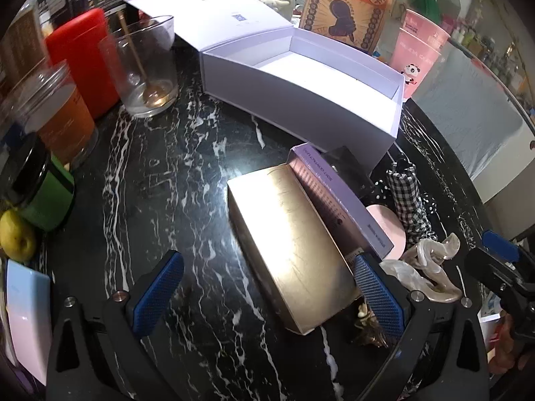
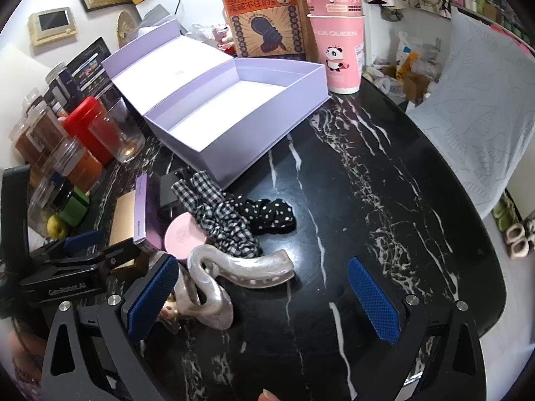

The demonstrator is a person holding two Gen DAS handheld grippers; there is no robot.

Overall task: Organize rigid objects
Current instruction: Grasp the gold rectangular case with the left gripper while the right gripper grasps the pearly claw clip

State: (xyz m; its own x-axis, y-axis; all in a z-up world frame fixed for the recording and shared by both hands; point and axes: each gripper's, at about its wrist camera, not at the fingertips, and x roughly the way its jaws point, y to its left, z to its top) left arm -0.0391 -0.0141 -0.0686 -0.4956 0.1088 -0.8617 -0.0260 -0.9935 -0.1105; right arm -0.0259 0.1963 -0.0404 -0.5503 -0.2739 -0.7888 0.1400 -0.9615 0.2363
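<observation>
My left gripper (image 1: 267,295) is open low over the black marble table (image 1: 160,183). The near end of a gold box (image 1: 291,244) lies between its fingers, close to the right pad. A slim purple box (image 1: 334,197) leans on the gold box's far side, with a pink round compact (image 1: 391,234) behind it. My right gripper (image 2: 262,300) is open too. A pearly hair claw (image 2: 214,277) lies by its left pad. Beyond sit a checked scrunchie (image 2: 214,214) and a dotted scrunchie (image 2: 267,217). The lavender gift box (image 2: 234,117) stands open and empty at the back.
Along the left edge stand a glass with a wooden spoon (image 1: 147,67), a red canister (image 1: 83,56), jars (image 1: 57,113), a green jar (image 1: 46,197) and a lemon (image 1: 16,237). Pink paper cups (image 2: 337,46) and a printed paper bag (image 2: 264,16) stand behind the box. The table's round edge (image 2: 468,200) curves on the right.
</observation>
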